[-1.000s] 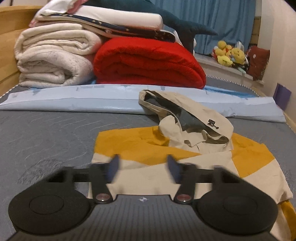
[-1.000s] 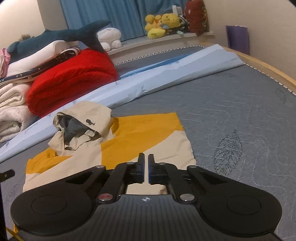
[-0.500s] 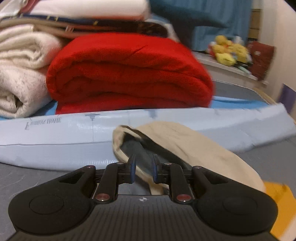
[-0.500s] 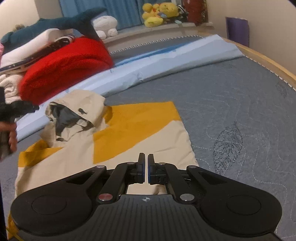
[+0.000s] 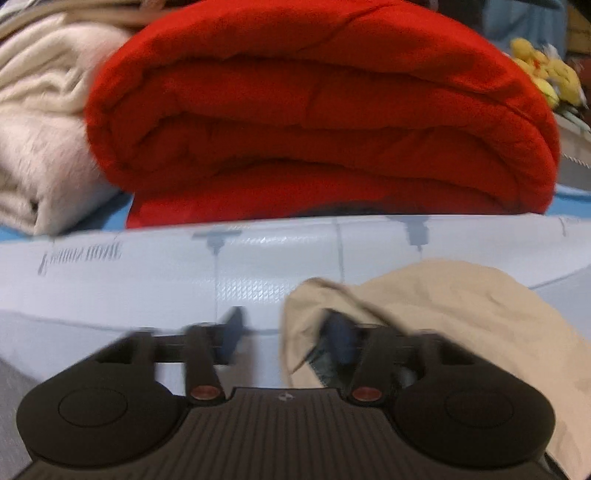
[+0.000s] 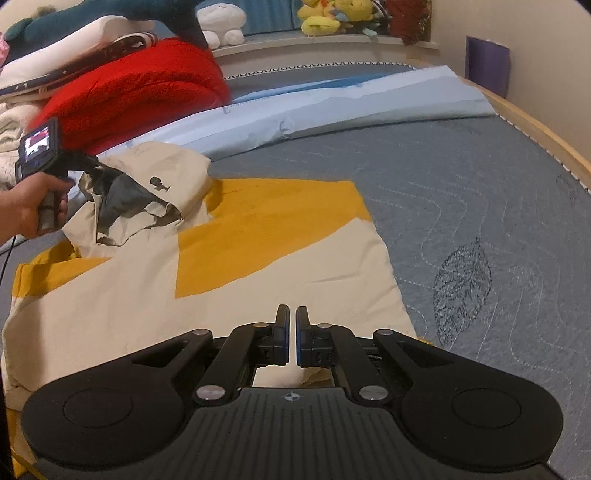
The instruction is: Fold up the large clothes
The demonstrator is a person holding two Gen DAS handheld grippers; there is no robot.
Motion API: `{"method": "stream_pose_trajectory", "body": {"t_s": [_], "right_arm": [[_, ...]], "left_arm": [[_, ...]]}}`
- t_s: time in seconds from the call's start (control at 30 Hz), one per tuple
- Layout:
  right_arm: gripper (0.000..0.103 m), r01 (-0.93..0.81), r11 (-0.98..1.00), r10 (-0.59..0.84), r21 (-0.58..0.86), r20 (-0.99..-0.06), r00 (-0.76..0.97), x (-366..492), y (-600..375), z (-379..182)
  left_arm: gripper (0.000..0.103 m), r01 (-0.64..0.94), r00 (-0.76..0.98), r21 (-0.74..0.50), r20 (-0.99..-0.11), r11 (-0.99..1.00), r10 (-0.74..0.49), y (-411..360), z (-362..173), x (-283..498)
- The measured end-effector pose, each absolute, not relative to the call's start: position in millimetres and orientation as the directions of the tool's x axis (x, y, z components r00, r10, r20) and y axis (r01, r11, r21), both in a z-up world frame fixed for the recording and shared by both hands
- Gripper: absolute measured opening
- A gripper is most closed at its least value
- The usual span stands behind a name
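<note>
A cream and yellow hooded jacket (image 6: 258, 229) lies flat on the grey mattress (image 6: 480, 203), its hood (image 6: 155, 184) bunched up at the far end. My left gripper (image 5: 286, 336) is at the hood (image 5: 443, 314). The hood's rim stands between its closing jaws, one finger inside the opening and one outside, and the pads are not pressing on it. In the right wrist view a hand (image 6: 33, 210) holds that left gripper (image 6: 88, 164) against the hood. My right gripper (image 6: 291, 332) is shut just above the jacket's near edge, with no cloth visible between its pads.
A folded red blanket (image 5: 314, 110) and cream blankets (image 5: 37, 147) are stacked right behind the hood, on a light blue sheet (image 5: 147, 277). Plush toys (image 6: 325, 18) sit on the far ledge. The wooden bed edge (image 6: 535, 129) curves along the right.
My left gripper has swept forward and down to the hood, and its jaws stand wider than half a second ago. The right gripper has dipped slightly toward the jacket.
</note>
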State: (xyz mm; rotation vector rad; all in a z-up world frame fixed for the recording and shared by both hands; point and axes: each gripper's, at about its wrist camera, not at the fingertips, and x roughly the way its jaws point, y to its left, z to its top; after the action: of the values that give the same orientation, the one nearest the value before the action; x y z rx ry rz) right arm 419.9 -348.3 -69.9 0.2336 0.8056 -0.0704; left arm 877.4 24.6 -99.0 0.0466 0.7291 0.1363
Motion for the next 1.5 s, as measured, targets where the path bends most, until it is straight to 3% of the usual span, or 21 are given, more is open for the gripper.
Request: {"method": "stream_pose_trajectory", "body": {"t_s": [0.1,0.23,0.33,0.43,0.47,0.5,0.53,0.6,0.67,0.77,0.93,1.0,1.1,1.33,1.37,1.43,1.47,1.5], "right_arm": [[0.003,0.146,0.972,0.026,0.182,-0.708,0.706,420,-349,-64],[0.003,0.142,0.969,0.031,0.202,-0.671,0.740,415,-351,-50],[0.003,0.144,0.966,0.033,0.216,-0.650,0.759,410,-358,-41],[0.003,0.160,0.945,0.048,0.285,-0.606,0.794,404,-372,-29],[0.003,0.166,0.939,0.048,0.302,-0.589,0.806,401,-376,-27],[0.011,0.172,0.932,0.046,0.319,-0.575,0.817,399,-379,-24],[0.029,0.183,0.926,0.040,0.329,-0.568,0.822,398,-381,-22],[0.046,0.192,0.912,0.041,0.362,-0.546,0.837,394,-385,-20],[0.046,0.177,0.896,0.077,0.407,-0.536,0.841,393,-390,-20],[0.046,0.162,0.852,0.148,0.498,-0.526,0.838,393,-394,-24],[0.046,0.124,0.805,0.273,0.581,-0.547,0.791,406,-381,-39],[0.046,0.112,0.782,0.328,0.613,-0.557,0.763,413,-373,-47],[0.046,0.107,0.752,0.389,0.651,-0.569,0.725,421,-358,-60],[0.045,0.096,0.776,0.406,0.624,-0.609,0.681,434,-331,-75],[0.042,0.092,0.776,0.409,0.624,-0.609,0.680,435,-329,-76],[0.010,0.081,0.772,0.420,0.631,-0.601,0.680,437,-328,-77],[0.007,0.075,0.770,0.425,0.634,-0.596,0.682,437,-327,-76],[0.003,0.070,0.769,0.424,0.635,-0.590,0.687,437,-327,-76]], "left_arm": [[0.004,-0.046,0.776,0.081,-0.625,0.996,0.087,13,-75,859],[0.003,0.140,0.870,0.197,-0.492,0.970,-0.025,-22,-17,783],[0.003,0.317,0.904,0.276,-0.379,0.907,-0.200,-44,28,682],[0.003,0.467,0.879,0.403,-0.313,0.787,-0.361,-58,41,557],[0.003,0.511,0.857,0.421,-0.319,0.750,-0.405,-59,37,515],[0.003,0.560,0.825,0.420,-0.358,0.714,-0.437,-57,26,471],[0.004,0.600,0.792,0.401,-0.423,0.693,-0.441,-56,12,438],[0.013,0.674,0.679,0.305,-0.615,0.673,-0.402,-52,-26,390],[0.013,0.716,0.554,0.228,-0.760,0.660,-0.340,-46,-57,357],[0.014,0.607,0.553,0.144,-0.783,0.782,-0.285,-30,-50,348],[0.021,0.206,0.633,-0.226,-0.711,0.952,-0.305,22,-18,404],[0.037,0.129,0.659,-0.280,-0.692,0.951,-0.294,29,-23,420],[0.051,0.071,0.627,-0.382,-0.701,0.921,-0.339,34,-47,452],[0.051,-0.108,0.544,-0.510,-0.749,0.853,-0.379,49,-108,481],[0.051,-0.131,0.538,-0.528,-0.749,0.839,-0.387,53,-112,481],[0.049,-0.167,0.527,-0.581,-0.736,0.797,-0.426,60,-122,483],[0.043,-0.169,0.521,-0.606,-0.724,0.777,-0.452,60,-127,484],[0.028,-0.163,0.515,-0.631,-0.710,0.758,-0.481,58,-132,484]]}}
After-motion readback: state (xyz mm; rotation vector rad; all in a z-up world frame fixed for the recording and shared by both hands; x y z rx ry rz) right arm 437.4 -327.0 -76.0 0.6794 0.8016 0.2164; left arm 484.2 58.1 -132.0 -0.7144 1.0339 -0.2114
